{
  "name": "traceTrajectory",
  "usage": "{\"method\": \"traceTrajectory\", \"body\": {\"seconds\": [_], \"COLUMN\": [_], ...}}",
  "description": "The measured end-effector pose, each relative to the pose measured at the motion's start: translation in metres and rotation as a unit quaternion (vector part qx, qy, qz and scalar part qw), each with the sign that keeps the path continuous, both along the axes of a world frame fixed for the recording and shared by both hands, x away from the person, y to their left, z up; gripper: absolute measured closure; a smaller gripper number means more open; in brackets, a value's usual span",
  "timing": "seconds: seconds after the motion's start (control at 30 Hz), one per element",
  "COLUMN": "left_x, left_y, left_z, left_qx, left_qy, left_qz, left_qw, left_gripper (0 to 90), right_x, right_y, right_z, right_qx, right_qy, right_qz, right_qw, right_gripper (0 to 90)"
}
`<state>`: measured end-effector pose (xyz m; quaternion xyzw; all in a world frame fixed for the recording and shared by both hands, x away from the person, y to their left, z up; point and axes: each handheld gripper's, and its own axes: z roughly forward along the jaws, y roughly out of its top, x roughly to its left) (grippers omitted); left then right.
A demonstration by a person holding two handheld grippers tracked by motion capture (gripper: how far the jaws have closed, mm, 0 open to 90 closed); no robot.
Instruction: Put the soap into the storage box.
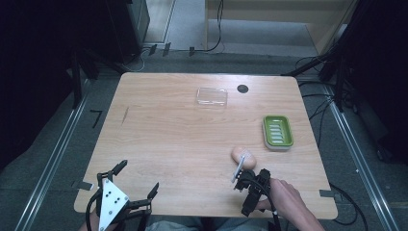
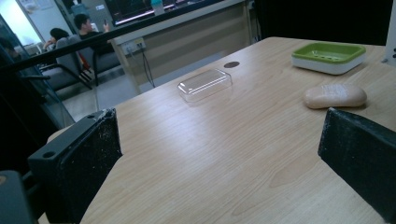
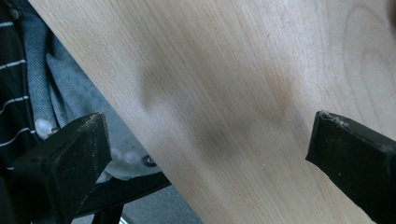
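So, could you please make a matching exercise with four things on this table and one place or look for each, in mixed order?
Things:
1. soap bar
2. soap dish
3. clear lid
4. round dark spot

Descriptions:
A. transparent, lying near the far edge of the table
B. green top on a white base, near the right edge
C. beige, close in front of the right gripper
D. small and black, just right of the clear lid

Pairs: 1-C, 2-B, 3-A, 4-D
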<state>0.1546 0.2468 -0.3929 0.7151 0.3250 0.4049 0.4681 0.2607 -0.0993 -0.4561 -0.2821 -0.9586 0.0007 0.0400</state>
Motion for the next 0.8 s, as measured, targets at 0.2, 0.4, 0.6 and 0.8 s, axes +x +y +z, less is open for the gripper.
{"method": "traceTrajectory", "body": {"seconds": [0.2,0.4,0.6,0.8], "left_x": [0.0,0.0,-0.001,-0.001], "left_y": [-0.001,0.0,0.0,0.0], "left_z": [0.0,0.0,0.0,0.0], "left_qx": [0.001,0.003,0.004,0.002], "left_qy": [-0.001,0.0,-0.001,-0.001], "left_qz": [-0.003,-0.003,-0.002,-0.001], "left_qw": [1.0,1.0,1.0,1.0], "left_gripper": [0.0,0.0,0.0,0.0], "right_x": [0.001,0.003,0.009,0.016], "right_y": [-0.003,-0.004,-0.006,-0.005], "right_z": [0.003,0.006,0.012,0.016], "right_qx": [-0.002,-0.001,0.004,0.004], "right_qy": [-0.005,-0.01,-0.021,-0.022], "right_qz": [-0.005,-0.006,-0.013,-0.016], "right_qw": [1.0,0.9999,0.9997,0.9996], "right_gripper": [0.0,0.0,0.0,0.0]}}
